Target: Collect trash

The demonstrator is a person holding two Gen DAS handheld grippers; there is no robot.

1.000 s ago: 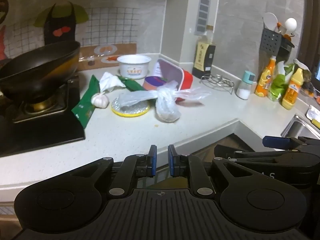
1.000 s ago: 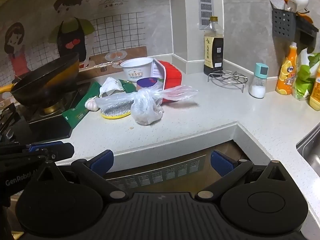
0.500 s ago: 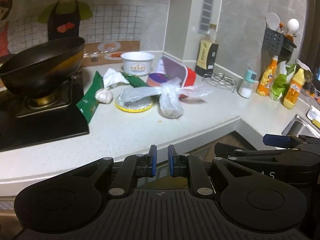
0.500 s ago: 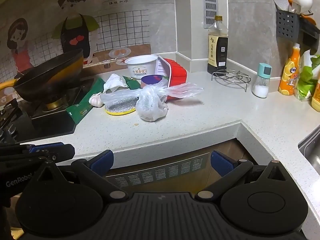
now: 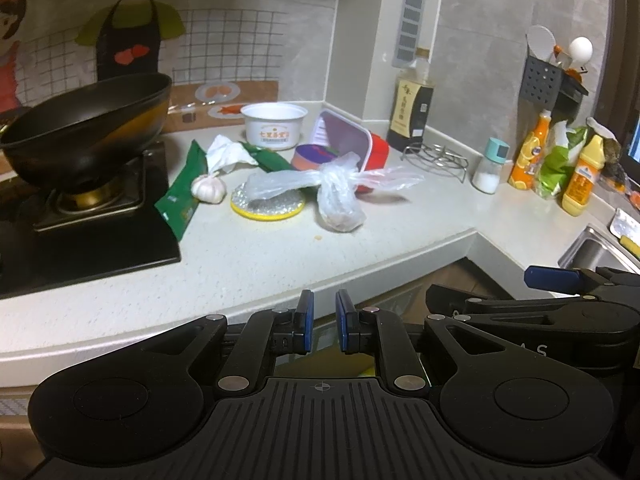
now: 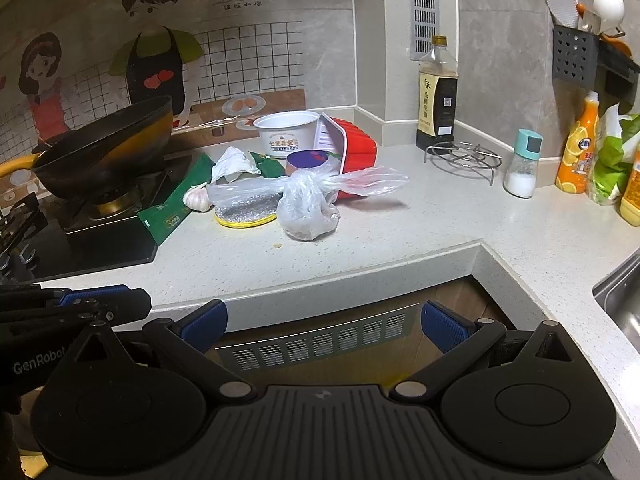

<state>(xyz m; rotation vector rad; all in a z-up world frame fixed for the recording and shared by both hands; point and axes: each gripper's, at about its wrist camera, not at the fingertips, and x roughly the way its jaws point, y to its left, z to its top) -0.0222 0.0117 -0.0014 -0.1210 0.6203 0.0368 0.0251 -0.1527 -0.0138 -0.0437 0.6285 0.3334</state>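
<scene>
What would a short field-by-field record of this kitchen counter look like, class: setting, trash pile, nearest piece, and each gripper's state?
setting: corner countertop, wok on the stove at the left
trash pile: knotted plastic bag, white cup, tipped red container, green wrapper, crumpled tissue
also there: garlic bulb, round yellow-rimmed pad
nearest piece: the plastic bag
left gripper: nearly shut, empty
right gripper: open, empty, short of the counter edge
</scene>
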